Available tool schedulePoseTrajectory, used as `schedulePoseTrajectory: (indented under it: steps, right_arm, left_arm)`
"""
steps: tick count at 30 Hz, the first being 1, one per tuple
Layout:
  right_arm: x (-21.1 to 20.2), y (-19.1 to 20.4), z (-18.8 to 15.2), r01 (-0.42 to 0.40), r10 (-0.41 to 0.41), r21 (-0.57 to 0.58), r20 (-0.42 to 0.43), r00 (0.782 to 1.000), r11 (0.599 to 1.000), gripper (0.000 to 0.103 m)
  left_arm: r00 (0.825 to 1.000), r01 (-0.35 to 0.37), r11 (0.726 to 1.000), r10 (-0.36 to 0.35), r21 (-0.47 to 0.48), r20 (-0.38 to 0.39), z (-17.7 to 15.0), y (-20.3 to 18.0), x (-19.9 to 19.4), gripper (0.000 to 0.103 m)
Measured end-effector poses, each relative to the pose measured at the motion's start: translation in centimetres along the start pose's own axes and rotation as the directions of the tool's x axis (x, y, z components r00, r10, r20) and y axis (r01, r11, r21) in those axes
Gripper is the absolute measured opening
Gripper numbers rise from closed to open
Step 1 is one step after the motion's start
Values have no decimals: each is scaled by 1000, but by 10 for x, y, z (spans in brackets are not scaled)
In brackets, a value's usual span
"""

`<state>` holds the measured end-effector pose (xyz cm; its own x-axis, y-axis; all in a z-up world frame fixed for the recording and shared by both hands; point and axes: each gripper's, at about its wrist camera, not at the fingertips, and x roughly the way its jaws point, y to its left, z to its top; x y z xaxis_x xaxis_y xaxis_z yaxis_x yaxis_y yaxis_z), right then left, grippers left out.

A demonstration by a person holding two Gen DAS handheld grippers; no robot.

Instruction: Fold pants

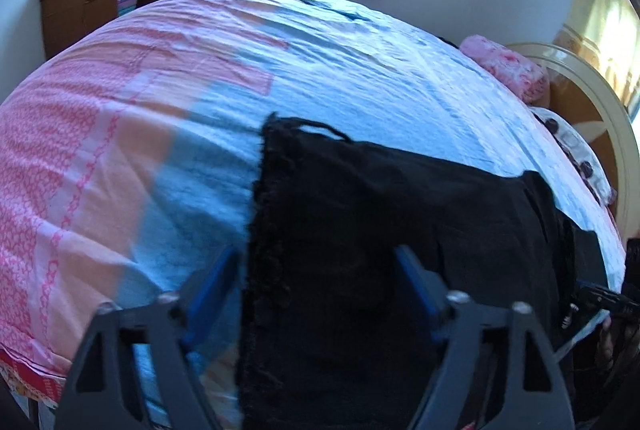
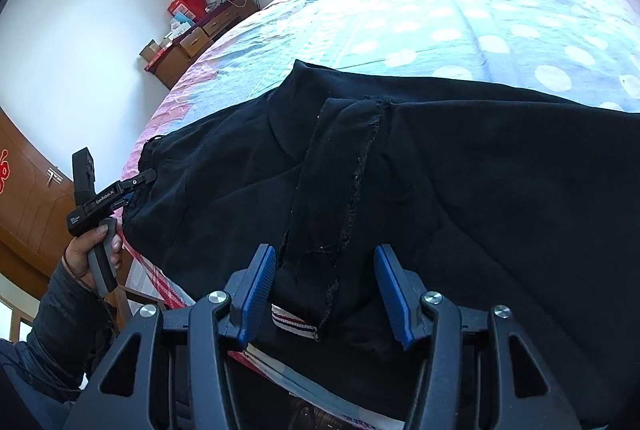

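A: Looking for the rumpled black soft-fabric pants [image 2: 480, 170]?

B: Laid out along the near edge of the pink-and-pale-blue patterned bed sheet [image 1: 360, 70], within easy reach from the bedside.

A: Gripped at the moment?

B: No. Through the left wrist view: left gripper [image 1: 316, 254] with blue pads parted wide, straddling the frayed black hem edge [image 1: 260, 210], released and pinching nothing. Probably lined up there to take that end of the garment.

A: Same on the other side?

B: Much the same. Right gripper [image 2: 326, 250] spread apart too, flanking a narrow turned-over black strip with a ragged seam [image 2: 340, 170]. Just above a small red-white-navy striped ribbon tab [image 2: 294, 326] (likely the waistband end, though hard to say for sure).

A: Why one tool at each end?

B: Judging by the layout, to lift both ends together and keep the cloth taut, avoiding a sag in the middle during the fold.

A: Far along?

B: Seemingly early. Partly doubled over near the right gripper, but wrinkled and not squared up.

A: Next, then?

B: Best to close on hem and waistband first, then carry one end over to the other. Worth watching for a pinch of bed sheet caught along with the pants.
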<state>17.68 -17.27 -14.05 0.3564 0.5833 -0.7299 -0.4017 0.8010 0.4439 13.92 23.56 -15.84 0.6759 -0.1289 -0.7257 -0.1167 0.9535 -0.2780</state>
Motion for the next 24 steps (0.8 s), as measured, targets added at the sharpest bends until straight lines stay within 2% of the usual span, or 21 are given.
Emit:
schedulePoseTrajectory:
  steps: [1,7,9,12,17,21,22,24]
  right_arm:
    - [0,0,-1,2,-2,-4,2,1000,1000,54]
    - [1,1,-3,5,-5,-23,14,1000,1000,56]
    - [0,1,-4,4,-4,-27,18,1000,1000,56]
    - [1,-1,-5,-6,7,-18,23,1000,1000,56]
    - [1,-1,-4,-4,4,-10,26,1000,1000,56]
    - [-4,-2,-4,-5,5,8,26,1000,1000,56]
    - [-6,-3,-4,-5,4,16,27,1000,1000,56]
    - [-8,-6,-3,1,-2,25,30,1000,1000,56]
  left_arm:
    - [1000,10,1000,-9,7,-5,1,-1,0,65]
    - [997,75,997,-75,-7,-12,5,6,5,67]
    - [995,102,995,-103,-10,-13,5,10,6,63]
    - [987,155,988,-156,-16,-33,4,9,1,36]
    - [984,177,981,-178,-77,2,6,8,-16,21]
    - [970,241,966,-236,-90,57,17,-10,-47,16]
    - [963,265,960,-260,-87,65,20,-16,-53,16]
    - [940,341,934,-334,-107,74,26,-27,-65,16]
